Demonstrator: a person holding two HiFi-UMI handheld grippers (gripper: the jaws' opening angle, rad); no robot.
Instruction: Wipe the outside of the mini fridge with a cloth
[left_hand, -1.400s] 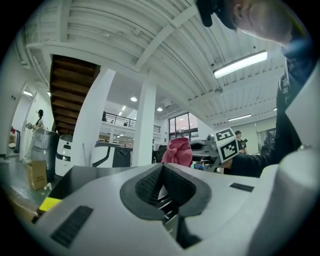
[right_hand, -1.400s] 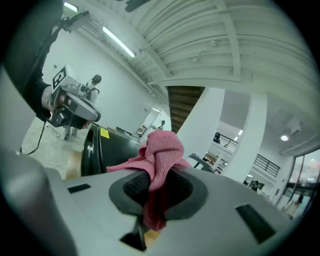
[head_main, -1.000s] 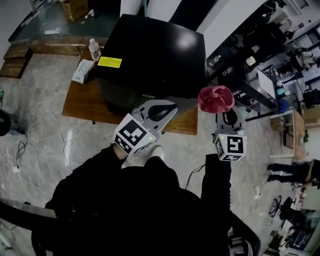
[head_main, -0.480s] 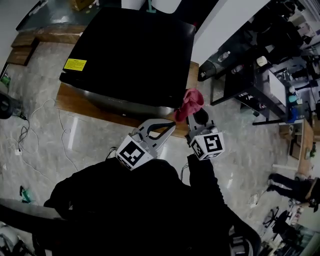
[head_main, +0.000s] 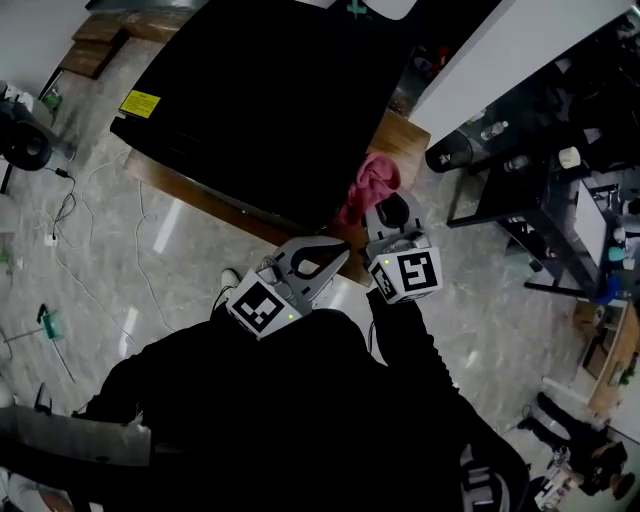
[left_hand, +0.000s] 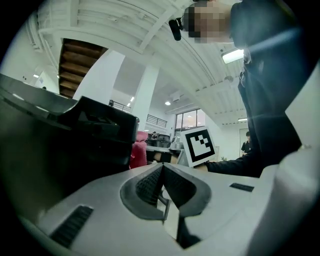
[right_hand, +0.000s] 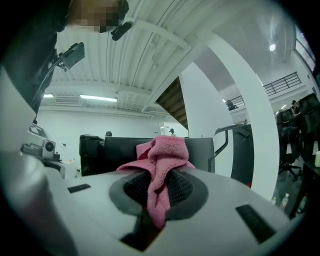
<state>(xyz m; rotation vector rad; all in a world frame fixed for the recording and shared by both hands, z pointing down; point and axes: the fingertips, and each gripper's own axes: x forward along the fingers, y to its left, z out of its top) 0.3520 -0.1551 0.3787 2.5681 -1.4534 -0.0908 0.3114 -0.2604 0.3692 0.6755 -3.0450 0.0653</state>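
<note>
The black mini fridge (head_main: 270, 100) stands on a low wooden table (head_main: 408, 132) at the upper middle of the head view, with a yellow label (head_main: 139, 103) near its left corner. My right gripper (head_main: 383, 215) is shut on a pink cloth (head_main: 368, 188), which sits against the fridge's near right corner. In the right gripper view the cloth (right_hand: 161, 165) bunches up between the jaws of the right gripper (right_hand: 159, 186), with the fridge (right_hand: 120, 152) behind. My left gripper (head_main: 318, 258) is shut and empty, just below the fridge's front edge. The left gripper view shows its closed jaws (left_hand: 162, 182) beside the fridge (left_hand: 60, 145).
Cables (head_main: 70, 215) trail over the marble floor at left. A white pillar (head_main: 510, 60) rises right of the fridge, with dark shelving and clutter (head_main: 560, 170) beyond it. My dark sleeves fill the lower part of the head view.
The right gripper has carried the pink cloth left and in, from open air to the fridge's near right corner. The view has swung closer over the fridge; the left gripper stays shut below it.
</note>
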